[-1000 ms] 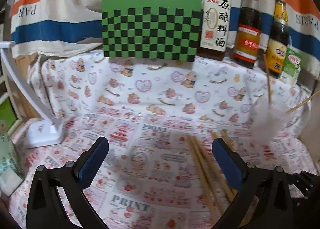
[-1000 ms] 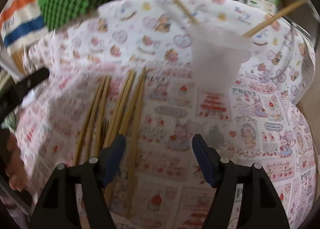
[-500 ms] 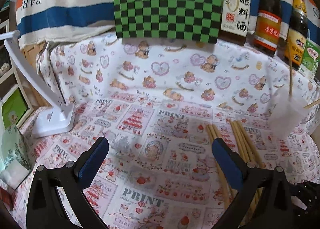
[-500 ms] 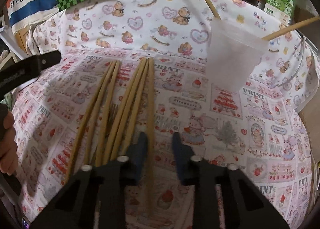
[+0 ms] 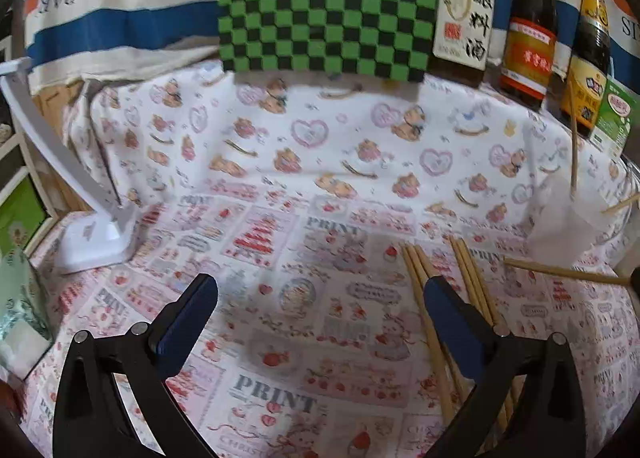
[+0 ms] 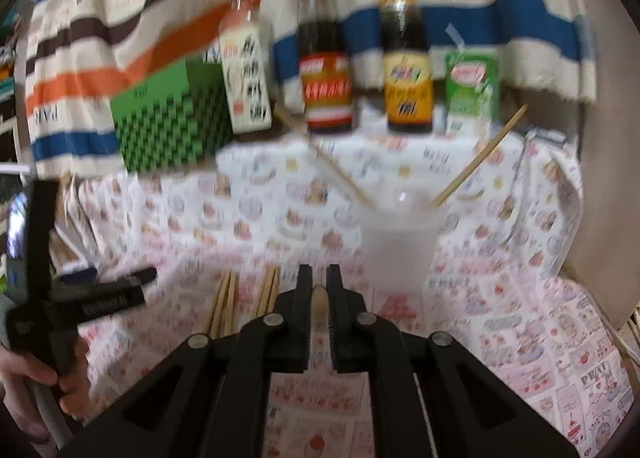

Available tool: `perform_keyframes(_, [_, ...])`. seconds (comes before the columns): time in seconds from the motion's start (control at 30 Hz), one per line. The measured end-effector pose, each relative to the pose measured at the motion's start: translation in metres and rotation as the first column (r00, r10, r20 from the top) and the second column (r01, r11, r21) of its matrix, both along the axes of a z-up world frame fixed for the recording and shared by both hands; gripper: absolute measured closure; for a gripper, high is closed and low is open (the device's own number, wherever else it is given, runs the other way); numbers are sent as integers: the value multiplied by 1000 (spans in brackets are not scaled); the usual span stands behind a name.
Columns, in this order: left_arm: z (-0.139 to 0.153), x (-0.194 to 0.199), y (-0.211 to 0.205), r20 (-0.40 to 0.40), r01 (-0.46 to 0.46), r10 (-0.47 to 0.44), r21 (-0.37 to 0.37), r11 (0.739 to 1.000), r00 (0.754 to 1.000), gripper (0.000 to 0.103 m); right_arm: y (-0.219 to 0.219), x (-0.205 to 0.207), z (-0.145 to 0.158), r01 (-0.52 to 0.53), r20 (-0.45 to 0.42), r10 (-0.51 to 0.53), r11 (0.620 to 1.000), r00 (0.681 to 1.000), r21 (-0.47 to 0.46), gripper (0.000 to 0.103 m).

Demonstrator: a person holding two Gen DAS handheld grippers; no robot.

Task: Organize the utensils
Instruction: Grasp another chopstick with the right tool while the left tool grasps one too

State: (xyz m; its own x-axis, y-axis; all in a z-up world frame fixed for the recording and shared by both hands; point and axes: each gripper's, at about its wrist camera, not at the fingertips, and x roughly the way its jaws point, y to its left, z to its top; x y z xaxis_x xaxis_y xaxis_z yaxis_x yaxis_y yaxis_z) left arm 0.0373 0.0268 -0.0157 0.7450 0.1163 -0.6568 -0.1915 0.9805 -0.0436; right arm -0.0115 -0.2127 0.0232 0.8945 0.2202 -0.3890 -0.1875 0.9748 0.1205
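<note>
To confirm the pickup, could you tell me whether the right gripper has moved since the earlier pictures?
Yes: the right gripper, shut on a chopstick, has lifted and tipped up toward the cup.

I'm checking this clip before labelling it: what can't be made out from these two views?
- Right wrist view: motion blur smears the bottle labels.
- Right wrist view: the right claw hides most of the chopstick it grips; its length is unknown.
- Left wrist view: the left claw's right finger covers part of the loose chopsticks, so no sure count.
- Both views: the translucent cup hides the lower ends of the chopsticks in it.
</note>
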Motion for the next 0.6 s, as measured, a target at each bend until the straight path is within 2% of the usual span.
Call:
perform_keyframes(0.07, [-4, 3, -4, -23, 38, -39, -17, 999, 999, 6, 2, 3, 1, -1, -6, 1, 1000, 1000, -8, 97])
perform_keyframes(0.13, [-8, 7, -10, -57, 93, -94, -28, 995, 994, 25, 2, 6, -2, 0, -20, 0, 1000, 1000, -8, 97])
perform_keyframes(0.17, [-12, 11, -14, -81, 126, -130, -46, 991, 988, 30, 2, 7, -3, -2, -27, 2, 1000, 1000, -10, 97])
perform_keyframes(0.23, [-19, 19, -20, -131, 183, -195, -96, 978, 972, 48, 3, 9, -5, 3, -33, -3, 1000, 999, -19, 97])
perform_keyframes(0.33, [-29, 31, -28, -201, 214, -239, -136, 967, 950, 60, 0, 10, -9, 14, -29, -15, 1000, 999, -27, 97])
perform_keyframes(0.43, [-37, 42, -37, -252, 229, -261, -149, 962, 932, 68, -4, 12, -11, 29, -32, -30, 999, 999, -26, 97])
perform_keyframes(0.47, [-38, 44, -39, -255, 228, -261, -152, 962, 931, 68, -6, 13, -11, 34, -34, -35, 999, 999, -21, 97])
perform_keyframes(0.53, [-37, 46, -42, -266, 203, -233, -136, 970, 935, 76, -8, 14, -10, 38, -37, -39, 999, 999, -13, 97])
perform_keyframes(0.6, [-37, 50, -46, -281, 201, -229, -126, 971, 932, 76, -10, 15, -10, 47, -37, -47, 999, 998, -11, 97])
